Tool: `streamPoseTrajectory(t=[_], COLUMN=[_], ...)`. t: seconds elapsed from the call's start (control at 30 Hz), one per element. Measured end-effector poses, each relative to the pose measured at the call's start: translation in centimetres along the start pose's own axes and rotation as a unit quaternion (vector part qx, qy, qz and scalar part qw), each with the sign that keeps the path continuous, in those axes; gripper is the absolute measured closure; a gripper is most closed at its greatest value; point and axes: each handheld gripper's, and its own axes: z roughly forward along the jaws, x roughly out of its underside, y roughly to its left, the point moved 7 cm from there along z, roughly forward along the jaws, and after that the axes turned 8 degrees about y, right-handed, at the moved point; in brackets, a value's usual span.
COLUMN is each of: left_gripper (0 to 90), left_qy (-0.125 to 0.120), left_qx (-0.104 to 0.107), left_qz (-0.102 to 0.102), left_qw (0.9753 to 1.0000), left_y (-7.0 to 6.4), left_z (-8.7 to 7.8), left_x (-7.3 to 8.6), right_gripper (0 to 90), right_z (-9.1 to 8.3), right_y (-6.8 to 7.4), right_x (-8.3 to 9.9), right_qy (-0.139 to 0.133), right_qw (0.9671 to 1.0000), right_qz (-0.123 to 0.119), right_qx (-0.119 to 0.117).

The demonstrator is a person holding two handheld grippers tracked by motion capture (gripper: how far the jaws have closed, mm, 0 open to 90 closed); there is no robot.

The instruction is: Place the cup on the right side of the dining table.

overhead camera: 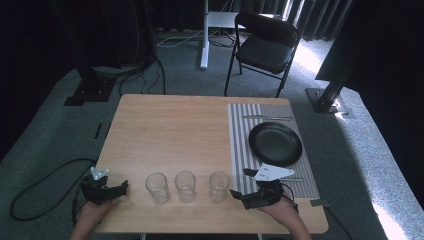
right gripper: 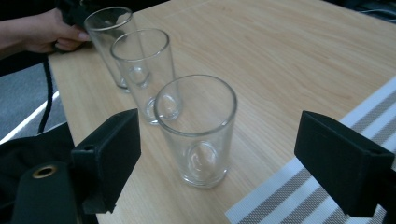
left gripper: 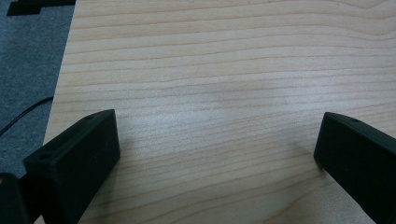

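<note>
The right gripper (right gripper: 219, 154) is pointing at the nearest glass (right gripper: 198, 130), its jaws spread wide and holding nothing; the glass is standing upright between them, touching neither. In the high view this glass (overhead camera: 219, 186) is sitting at about five o'clock on the table (overhead camera: 170, 130), last in a row of three along the near edge, just beside the striped mat (overhead camera: 240, 150). The left gripper (overhead camera: 107, 189) is resting at roughly seven o'clock, its jaws also wide apart and empty over bare wood.

The likely trouble is crowding. The middle glass (right gripper: 142, 74) is standing close behind the near one, so a jaw pushing in too far could be knocking it, and that one could be toppling the third (right gripper: 112, 42). Clear, slick walls are also inviting a slip if the jaws are closing high near the rim. The mat's edge lies just at three o'clock of the glass base, so dragging rather than lifting could be catching it and tipping the glass. The plate (overhead camera: 275, 144) and cutlery sit well apart.
</note>
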Motion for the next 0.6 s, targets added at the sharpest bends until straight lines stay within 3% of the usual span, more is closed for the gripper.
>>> streamPoseTrajectory(t=[0.6], left_gripper=[0.6], left_qy=[0.0], left_qx=[0.0], left_qz=[0.002], left_qw=[1.0], left_y=[0.0], left_z=[0.0], left_x=[0.0], right_gripper=[14.1], right_z=[2.2], right_y=[1.5], right_x=[-2.5], right_qy=[0.018], right_qw=[0.9987], right_qz=[-0.036], right_qx=[-0.031])
